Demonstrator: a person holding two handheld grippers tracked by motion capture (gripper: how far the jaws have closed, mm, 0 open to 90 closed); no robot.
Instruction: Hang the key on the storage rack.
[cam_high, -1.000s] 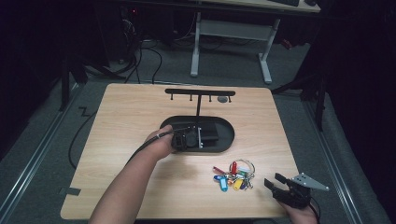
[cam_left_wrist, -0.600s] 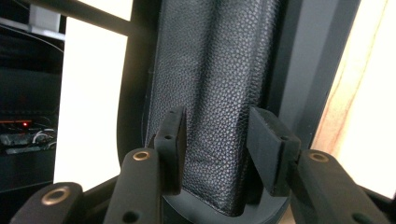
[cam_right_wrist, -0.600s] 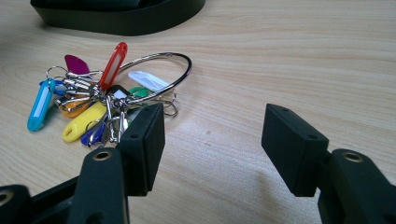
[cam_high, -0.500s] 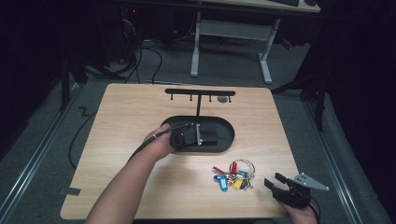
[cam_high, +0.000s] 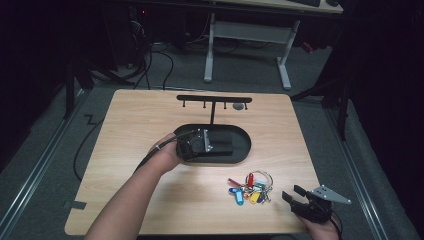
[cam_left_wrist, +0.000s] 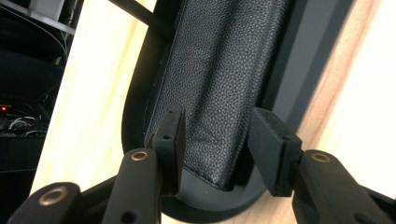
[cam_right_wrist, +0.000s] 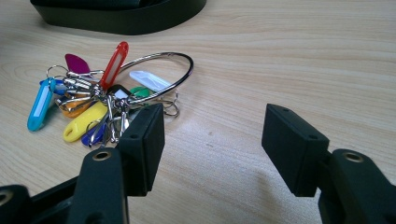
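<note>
Over the oval black tray in the high view, the left gripper is clamped on a black leather wallet; the right gripper sits by the near edge beside a key bunch. Along the left gripper view, the wallet runs lengthwise away between the pressing pads, tray rim alongside. Ahead in the right gripper view, open, empty jaws face bare wood, keys off to their left.

Bunch of coloured key tags on wooden table, beside black hook rack.
</note>
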